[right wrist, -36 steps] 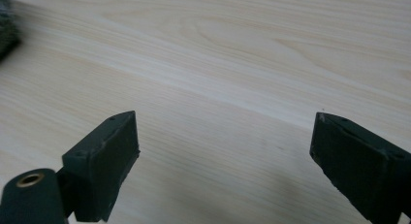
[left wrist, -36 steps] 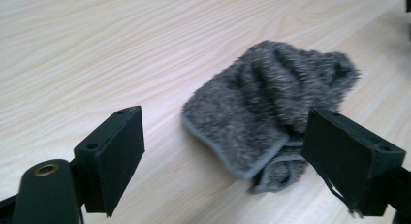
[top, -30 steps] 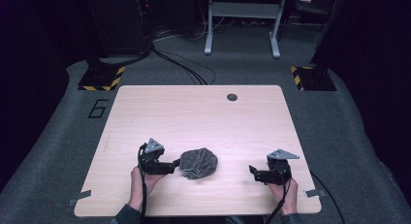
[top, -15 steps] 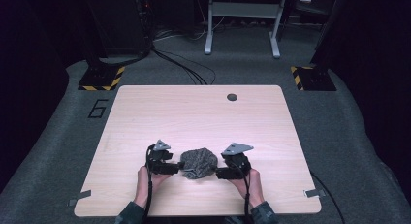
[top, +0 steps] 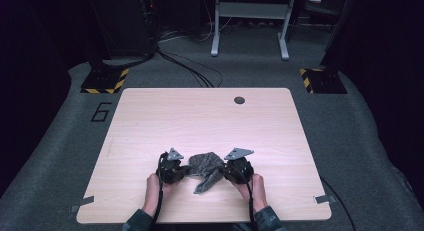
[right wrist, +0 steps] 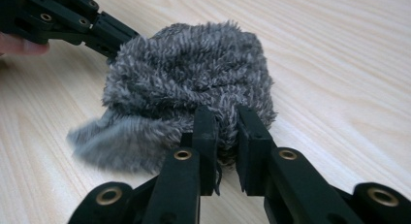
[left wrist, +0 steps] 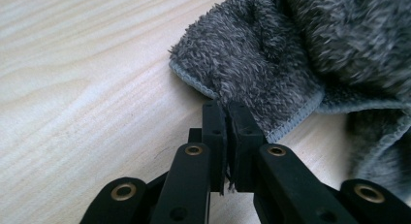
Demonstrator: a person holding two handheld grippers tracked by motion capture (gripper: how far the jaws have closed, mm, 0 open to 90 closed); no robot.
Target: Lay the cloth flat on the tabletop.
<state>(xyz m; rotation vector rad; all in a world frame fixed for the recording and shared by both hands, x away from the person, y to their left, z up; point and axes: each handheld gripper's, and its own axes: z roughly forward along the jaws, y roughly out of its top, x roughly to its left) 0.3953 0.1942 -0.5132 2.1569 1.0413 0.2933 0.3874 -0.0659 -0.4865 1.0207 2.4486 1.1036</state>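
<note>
Gripping the grey towel (top: 206,167) low centre of the table (top: 150,121), my left claw (left wrist: 227,110) pinched its hem; right claw (right wrist: 225,118) bit bunched pile. Shallow holds risked slipping when spreading.

one legible mark: numeral "6" (top: 101,112), dark, on grey floor mat just left of table's far-left corner. no other text, labels or brands readable on table, cloth, grippers or background equip.
</note>
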